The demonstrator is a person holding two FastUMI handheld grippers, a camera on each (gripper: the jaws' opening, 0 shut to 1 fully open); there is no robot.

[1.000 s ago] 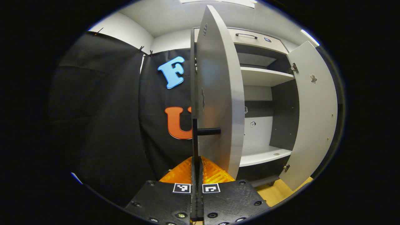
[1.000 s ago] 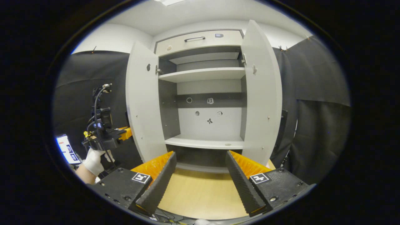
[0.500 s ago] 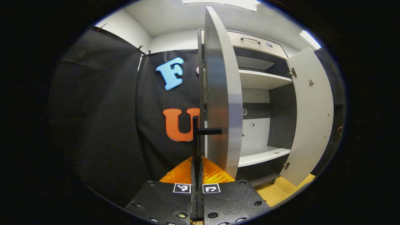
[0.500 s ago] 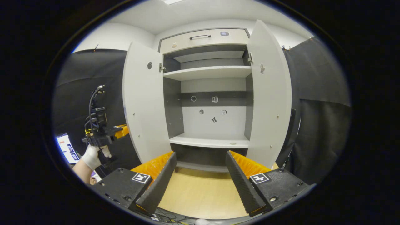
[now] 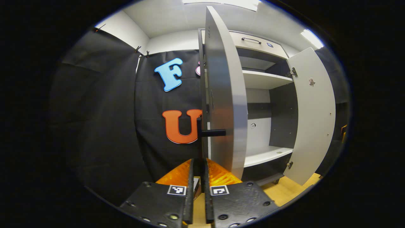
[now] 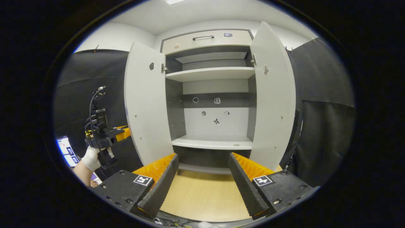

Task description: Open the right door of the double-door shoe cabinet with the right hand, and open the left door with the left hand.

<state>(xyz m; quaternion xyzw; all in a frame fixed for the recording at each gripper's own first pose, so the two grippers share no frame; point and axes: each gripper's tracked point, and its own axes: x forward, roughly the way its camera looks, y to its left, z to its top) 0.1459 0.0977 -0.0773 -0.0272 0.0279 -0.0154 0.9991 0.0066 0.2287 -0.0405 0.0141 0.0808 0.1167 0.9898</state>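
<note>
Your left gripper (image 5: 198, 177) has let its fingers part a little since half a second ago, when they were pressed flat together on the handle (image 5: 211, 132) of the left door (image 5: 226, 95). Now a narrow gap shows between them, with the handle's vertical bar just ahead of the tips; whether they touch it, you cannot tell from here. That door stands swung wide, edge-on to your left gripper view. In the right gripper view it hangs open to the left of the cabinet (image 6: 215, 95), with your gloved hand (image 6: 91, 158) and the left gripper beside its outer face.

Your right gripper (image 6: 204, 171) is spread wide and holds nothing, its fingers low before the cabinet's middle, well apart from both doors. The right door (image 6: 273, 95) is swung out as well.

Inside, an upper shelf (image 6: 208, 74) and a lower shelf (image 6: 212, 144) are bare but for a small spot on the lower one. A drawer (image 6: 205, 38) with a dark pull sits above. Pale wood floor (image 6: 202, 199) runs under the right gripper, and black cloth hangs on either side.
</note>
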